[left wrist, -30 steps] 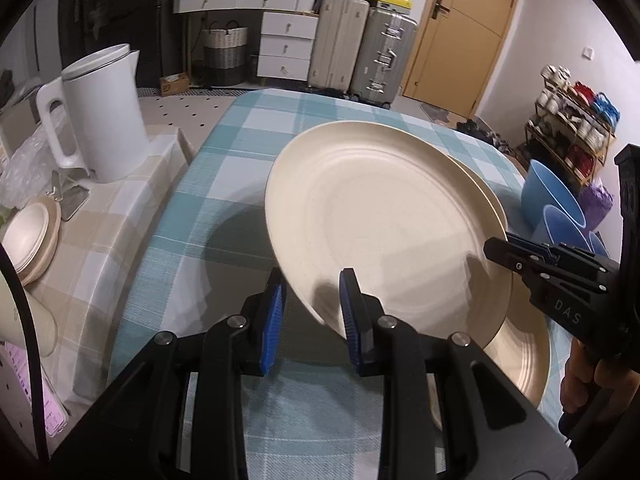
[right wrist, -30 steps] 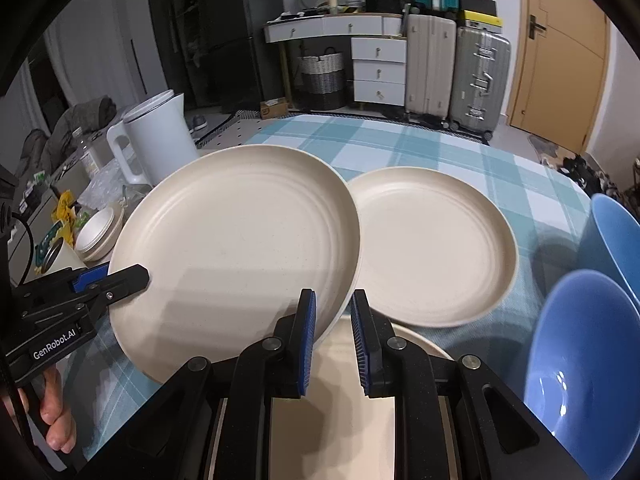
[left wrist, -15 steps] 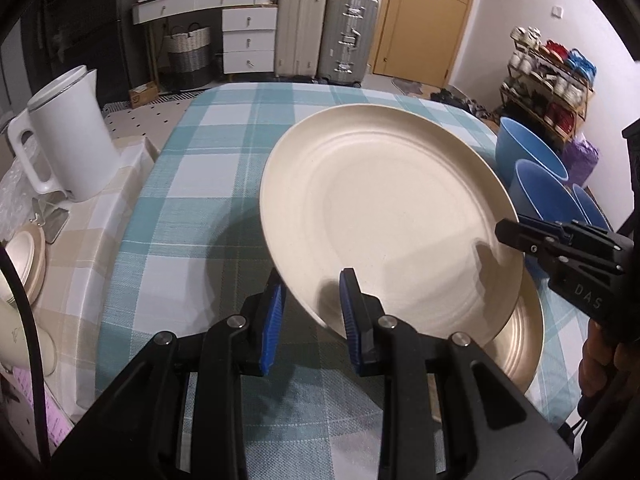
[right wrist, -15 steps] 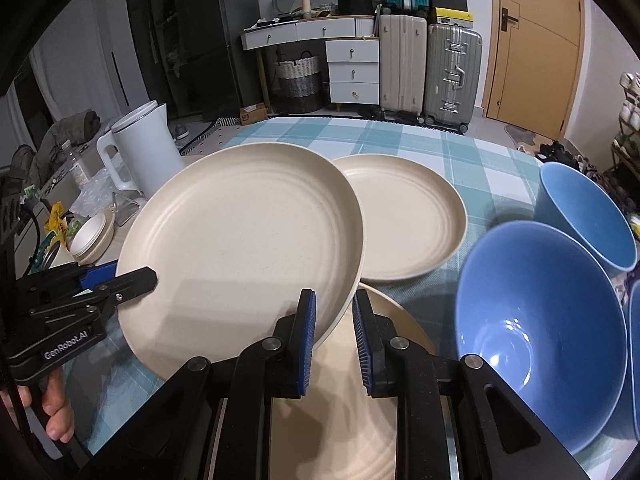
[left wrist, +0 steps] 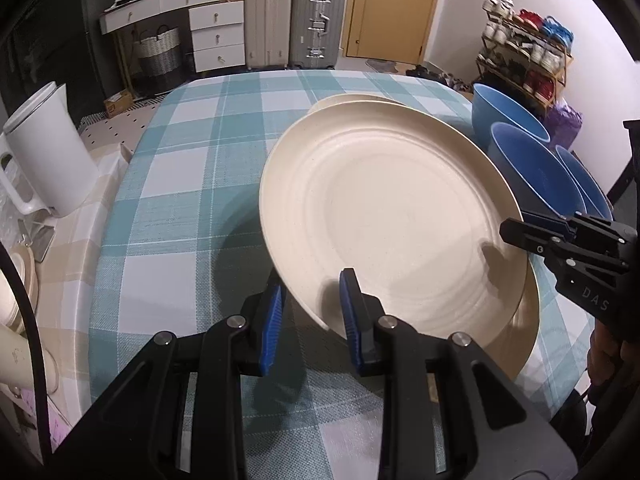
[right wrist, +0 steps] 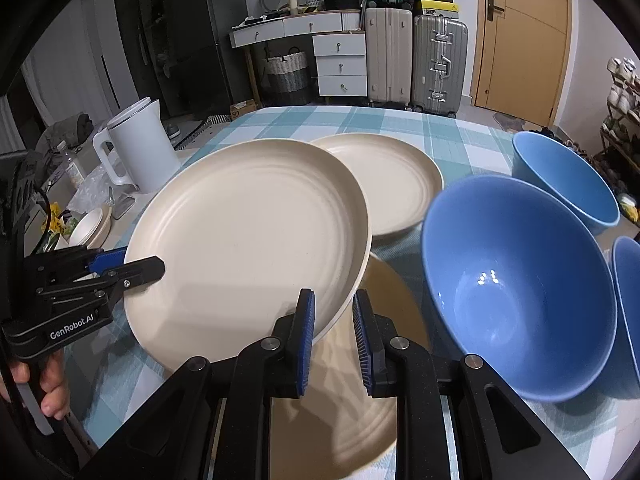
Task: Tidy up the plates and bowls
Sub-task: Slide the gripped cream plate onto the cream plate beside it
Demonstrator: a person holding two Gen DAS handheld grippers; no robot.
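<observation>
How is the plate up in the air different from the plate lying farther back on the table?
The lifted cream round plate is tilted and pinched at opposite rims by the left gripper and right gripper. The far cream round plate lies flat, untouched, on the checked tablecloth. Both share colour and ringed rims.

Bowls (right wrist: 516, 280) crowding right; bare cloth (left wrist: 180, 184) left

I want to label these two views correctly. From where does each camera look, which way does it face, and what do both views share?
Left wrist view: sits on the left gripper, facing down across the checked table; the right gripper and fingers show.
Right wrist view: sits on the right gripper, facing the blue bowls; the left gripper and a hand show.
Shared: the raised cream round plate, gripped by both; white kettle; suitcases.
</observation>
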